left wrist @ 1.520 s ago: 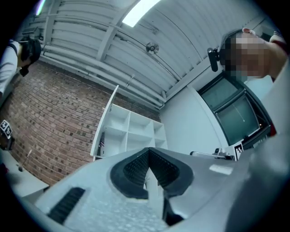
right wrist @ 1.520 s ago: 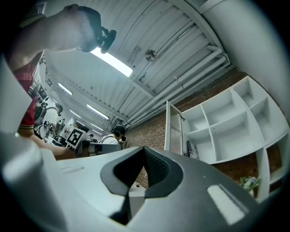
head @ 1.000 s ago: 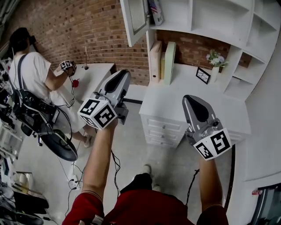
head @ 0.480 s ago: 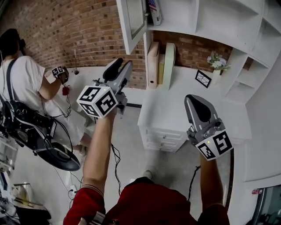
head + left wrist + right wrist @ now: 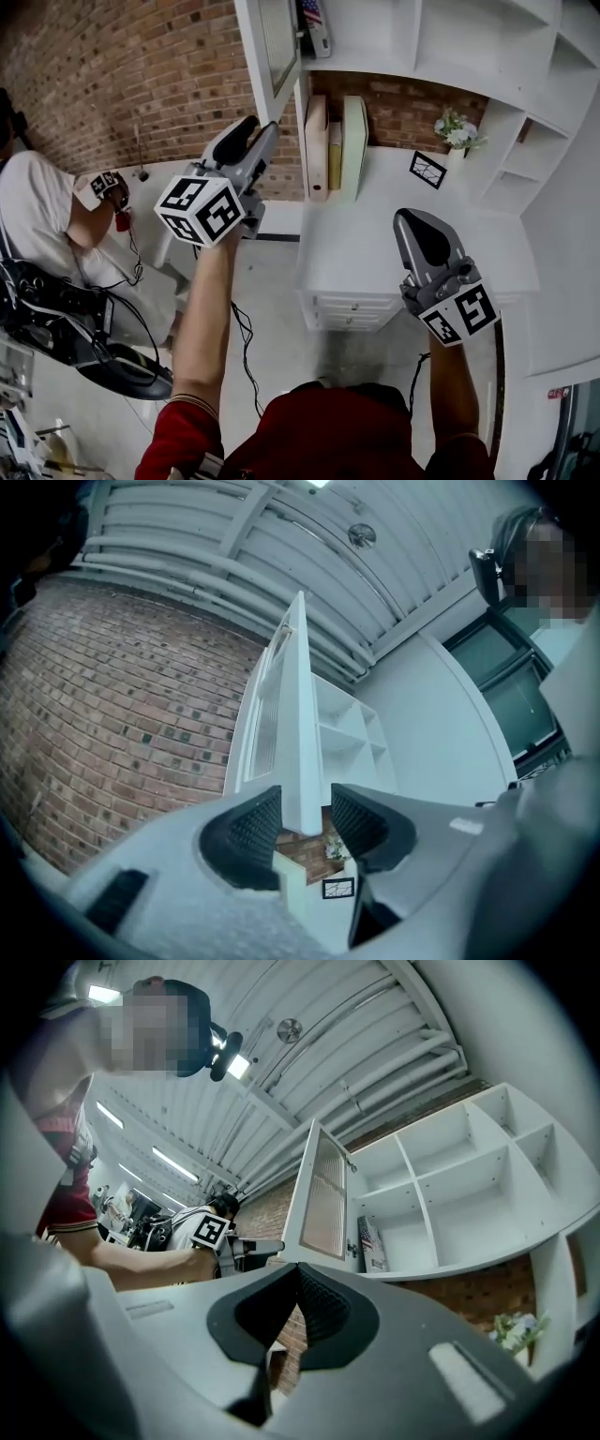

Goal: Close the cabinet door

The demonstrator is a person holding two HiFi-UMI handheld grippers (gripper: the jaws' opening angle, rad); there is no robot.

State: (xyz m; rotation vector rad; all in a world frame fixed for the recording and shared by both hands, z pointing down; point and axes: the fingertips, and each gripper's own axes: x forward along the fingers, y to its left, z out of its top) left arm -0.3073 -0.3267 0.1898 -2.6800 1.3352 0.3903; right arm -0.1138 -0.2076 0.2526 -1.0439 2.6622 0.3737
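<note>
DOOR: white framed cabinet door with a ribbed panel (image 5: pixel 269 52) stands swung out from the white shelf unit (image 5: pixel 450 37), top cut off in head view | LEFT: left gripper (image 5: pixel 251 131) jaws apart, just been opening, door's edge shows in their gap, contact unclear | RIGHT: right gripper (image 5: pixel 410 217) jaws together, empty, over the white desk (image 5: pixel 366 234)

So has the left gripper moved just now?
Yes: the left gripper has neared the cabinet door; jaws just opening, door's edge between them, ungripped.
</note>
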